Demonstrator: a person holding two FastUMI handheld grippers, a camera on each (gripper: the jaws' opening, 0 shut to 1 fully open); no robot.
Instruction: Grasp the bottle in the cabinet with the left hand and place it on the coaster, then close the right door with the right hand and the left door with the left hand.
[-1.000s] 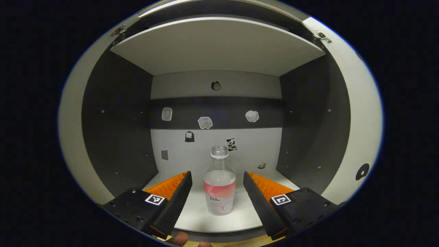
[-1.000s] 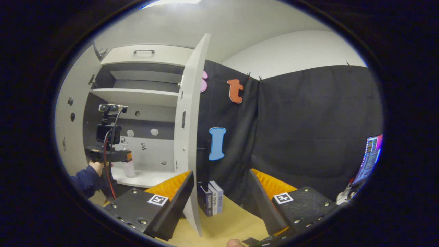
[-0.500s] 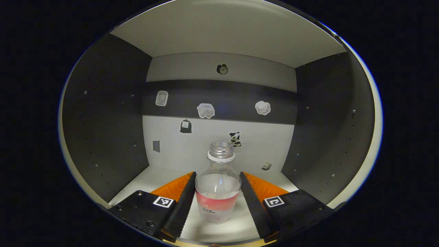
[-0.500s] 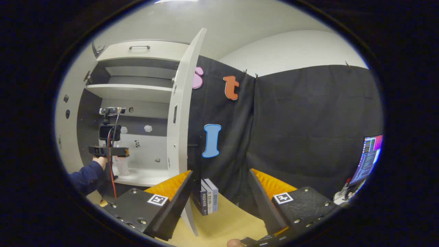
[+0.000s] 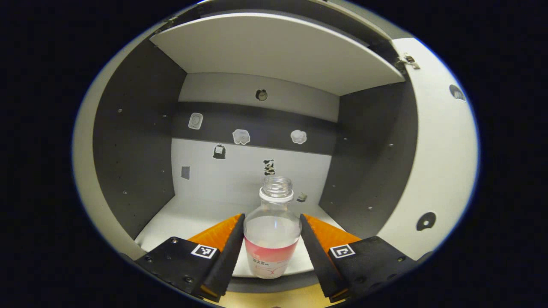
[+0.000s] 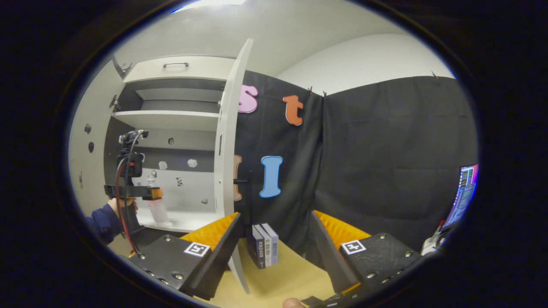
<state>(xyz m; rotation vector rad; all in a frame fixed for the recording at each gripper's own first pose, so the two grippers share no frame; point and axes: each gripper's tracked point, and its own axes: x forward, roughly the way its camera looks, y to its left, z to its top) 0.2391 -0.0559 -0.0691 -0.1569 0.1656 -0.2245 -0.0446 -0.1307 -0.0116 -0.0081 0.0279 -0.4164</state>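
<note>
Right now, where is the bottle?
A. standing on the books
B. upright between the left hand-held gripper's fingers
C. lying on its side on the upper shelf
B: in the left gripper view the bottle stands upright with the left hand-held gripper closed on its sides.

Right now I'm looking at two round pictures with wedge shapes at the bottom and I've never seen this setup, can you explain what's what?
A person holds a two-finger tool in each hand, and each carries a camera looking along its fingers; those are the wedges. In the left gripper view, the left tool is inside an open cabinet, fingers closed on a clear, capless bottle at the front edge of the shelf. The right gripper view shows the right tool open and empty over a wooden table, with books beside the open right door.
</note>
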